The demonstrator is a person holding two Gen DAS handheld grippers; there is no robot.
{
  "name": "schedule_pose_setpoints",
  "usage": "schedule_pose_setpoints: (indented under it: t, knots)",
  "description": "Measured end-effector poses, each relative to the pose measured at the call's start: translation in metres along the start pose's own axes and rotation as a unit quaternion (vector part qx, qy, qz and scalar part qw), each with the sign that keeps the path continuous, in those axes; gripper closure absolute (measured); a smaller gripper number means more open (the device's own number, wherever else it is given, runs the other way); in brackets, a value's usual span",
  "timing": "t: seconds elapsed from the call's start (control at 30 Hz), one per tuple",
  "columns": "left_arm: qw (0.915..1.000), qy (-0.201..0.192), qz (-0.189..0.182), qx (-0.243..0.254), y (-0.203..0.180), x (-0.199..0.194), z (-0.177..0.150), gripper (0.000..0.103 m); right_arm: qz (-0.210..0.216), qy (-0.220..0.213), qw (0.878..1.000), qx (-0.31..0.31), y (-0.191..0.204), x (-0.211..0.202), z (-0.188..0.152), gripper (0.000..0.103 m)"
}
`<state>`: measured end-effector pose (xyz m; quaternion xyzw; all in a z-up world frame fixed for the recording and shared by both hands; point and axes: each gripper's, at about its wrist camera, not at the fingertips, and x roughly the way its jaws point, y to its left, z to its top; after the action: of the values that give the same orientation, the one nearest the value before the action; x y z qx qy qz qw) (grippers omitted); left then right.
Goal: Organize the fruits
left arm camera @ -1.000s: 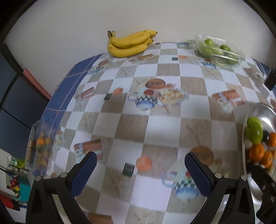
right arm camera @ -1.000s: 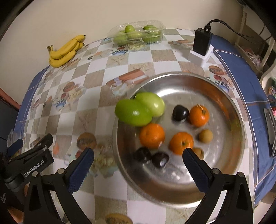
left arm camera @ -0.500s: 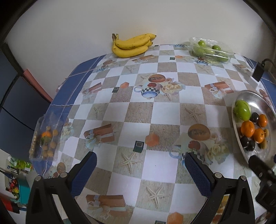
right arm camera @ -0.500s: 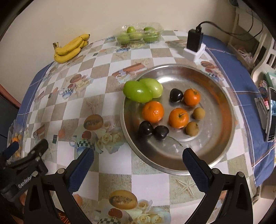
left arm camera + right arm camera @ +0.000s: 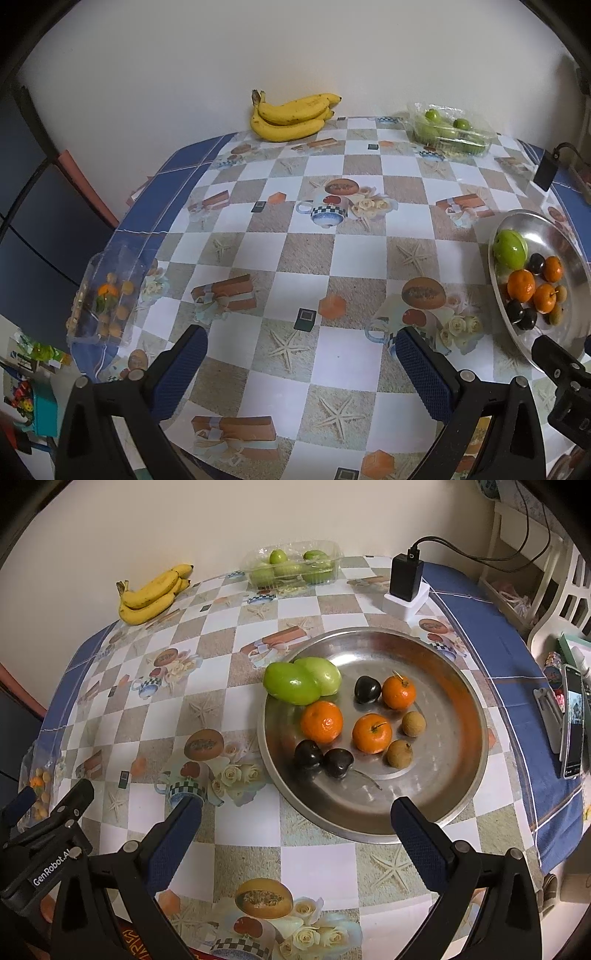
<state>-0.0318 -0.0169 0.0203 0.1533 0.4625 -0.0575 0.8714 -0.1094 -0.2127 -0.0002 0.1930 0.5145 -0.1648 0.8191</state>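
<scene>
Both grippers are being held wide open and empty above the near edge of the table: the left gripper is being carried over bare tablecloth, and the right gripper is being aimed at the near rim of the tray, probably so the whole spread can be surveyed.

A round table is being covered by a checked tablecloth, printed with teapots and starfish.

A large steel tray is being used as the collecting place on the right side; fruit is being kept in small groups there, which suggests sorting by kind.

A bunch of bananas is being left against the wall at the far edge, well apart from the tray, seemingly not yet gathered.

A clear clamshell of green fruit is being left at the far edge, between the bananas and a black charger.

Another clear punnet, holding small orange and brown fruit, is being left at the left edge.

Two green mangoes are being rested touching each other over the tray's far-left rim.

Three oranges are being kept near the middle.

Three dark fruits, their kind unclear, are being kept there too: two touching, one apart.

Two small brown fruits, perhaps longans, are being kept rightmost.
</scene>
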Motion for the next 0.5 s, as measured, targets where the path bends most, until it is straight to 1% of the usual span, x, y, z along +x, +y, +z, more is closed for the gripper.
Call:
schedule_pose_setpoints:
  t: [0.27, 0.5]
  knots:
    - [0.9999, 0.003, -0.005, -0.009, 0.0032, 0.0004, -0.0008, 0.0, 0.0, -0.002, 1.0, 0.0, -0.0002, -0.0006, -0.0002, 0.001]
    - [1.0, 0.003, -0.007, -0.006, 0.0019, 0.002, -0.0004, 0.0, -0.001, 0.001, 1.0, 0.001, -0.0002, 0.0006, -0.0003, 0.001]
